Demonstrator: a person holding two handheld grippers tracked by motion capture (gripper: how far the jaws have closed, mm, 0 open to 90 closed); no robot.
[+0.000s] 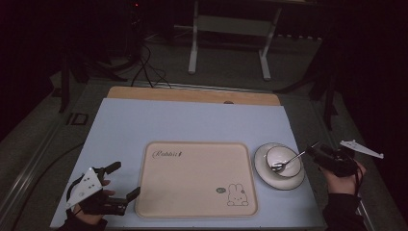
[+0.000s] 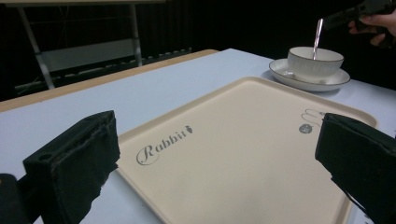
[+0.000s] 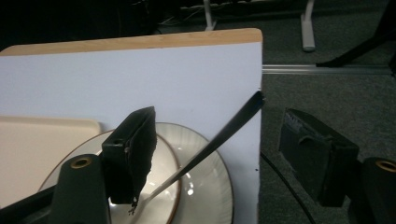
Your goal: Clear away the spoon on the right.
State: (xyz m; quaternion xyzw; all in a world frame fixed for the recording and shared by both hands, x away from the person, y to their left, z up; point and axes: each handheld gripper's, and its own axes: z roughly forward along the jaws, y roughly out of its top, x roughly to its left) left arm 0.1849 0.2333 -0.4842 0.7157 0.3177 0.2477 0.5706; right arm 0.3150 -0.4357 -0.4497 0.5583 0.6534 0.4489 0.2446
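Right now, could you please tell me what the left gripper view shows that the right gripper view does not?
Left gripper view's own: the Rabbit lettering on the tray, the bowl seen from the side, and a metal frame behind the table. Right gripper view's own: the floor and a black cable past the table's edge, plus the spoon handle standing untouched between the right tool's open jaws. Shared: tray, saucer, bowl, spoon and pale mat.
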